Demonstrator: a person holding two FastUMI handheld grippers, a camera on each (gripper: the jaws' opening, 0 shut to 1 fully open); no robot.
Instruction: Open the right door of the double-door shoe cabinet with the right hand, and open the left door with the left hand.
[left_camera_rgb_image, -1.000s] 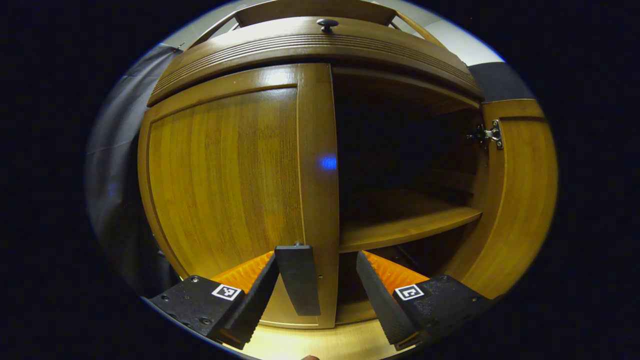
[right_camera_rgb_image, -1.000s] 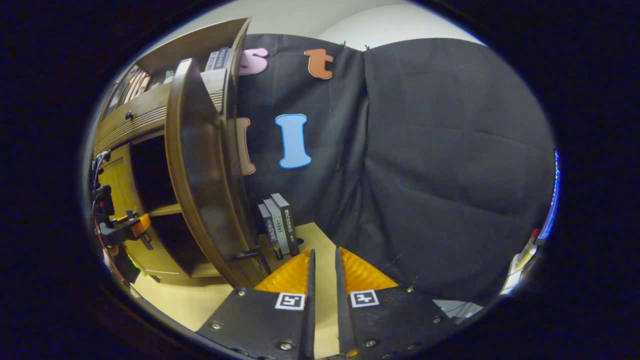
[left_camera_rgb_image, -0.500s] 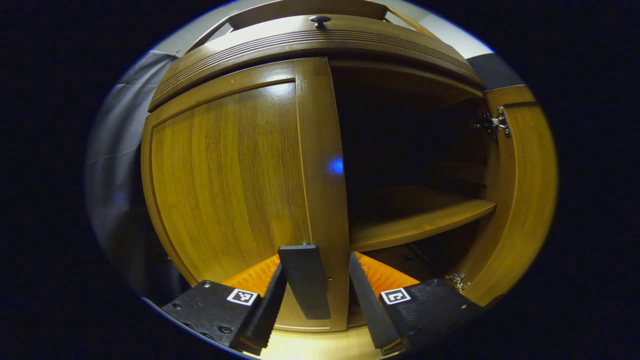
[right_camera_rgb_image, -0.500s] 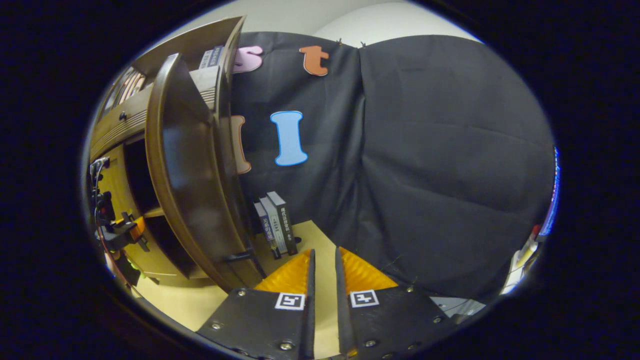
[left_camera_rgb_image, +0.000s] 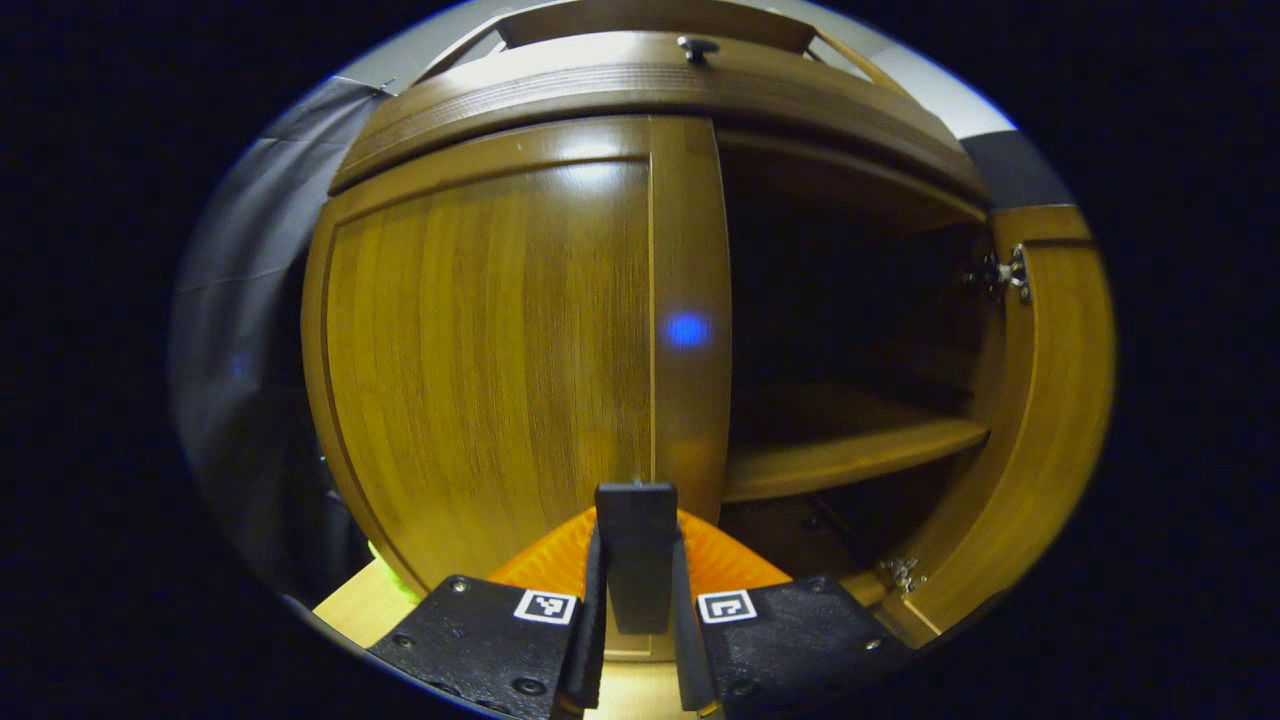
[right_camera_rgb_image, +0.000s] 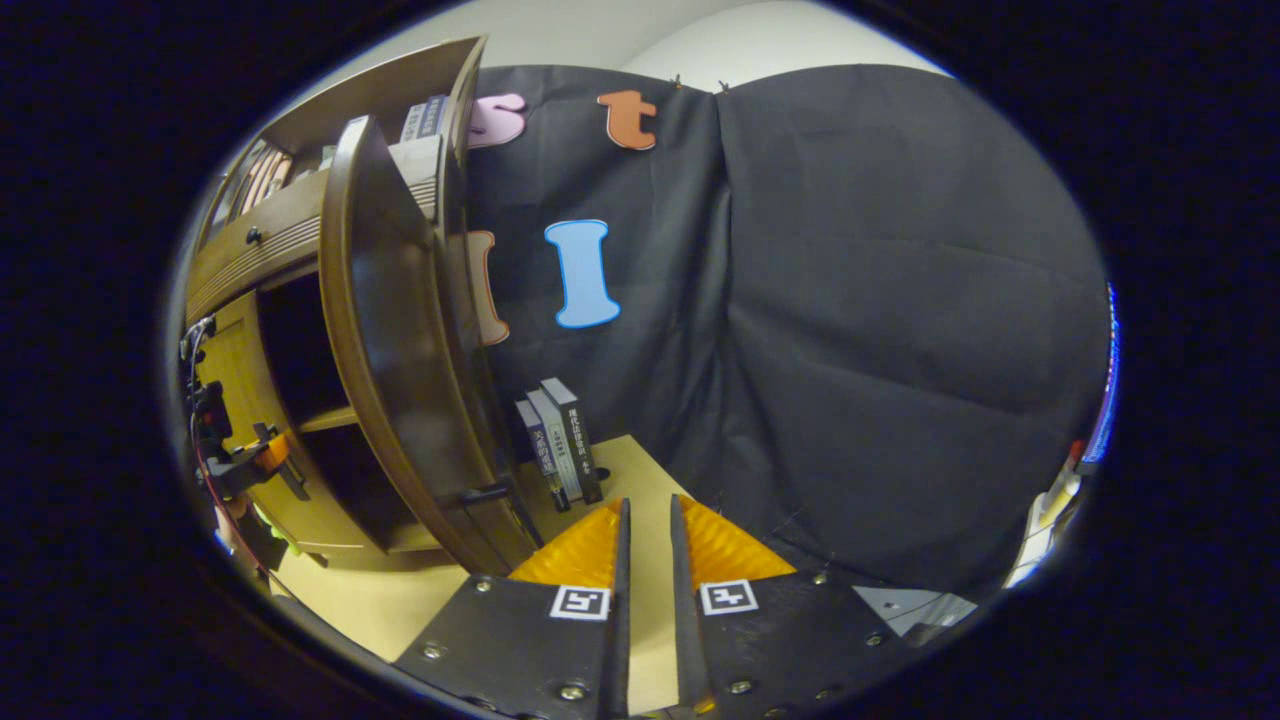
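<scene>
Fingers of left gripper (left_camera_rgb_image: 637, 590) clenched on left door (left_camera_rgb_image: 500, 350) handle (left_camera_rgb_image: 636, 560) at 6 o'clock; risk: slip-off when pulling. Right gripper (right_camera_rgb_image: 646, 570) nearly closed, empty.

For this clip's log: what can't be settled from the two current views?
- Left gripper view: the left door looks closed, but whether it has left its frame is unclear. The left hand-held gripper clamps its handle.
- Left gripper view: the cabinet interior above the shelf is too dark.
- Right gripper view: the book spines are too small to read.
- Right gripper view: the open right door hides part of the interior.
</scene>
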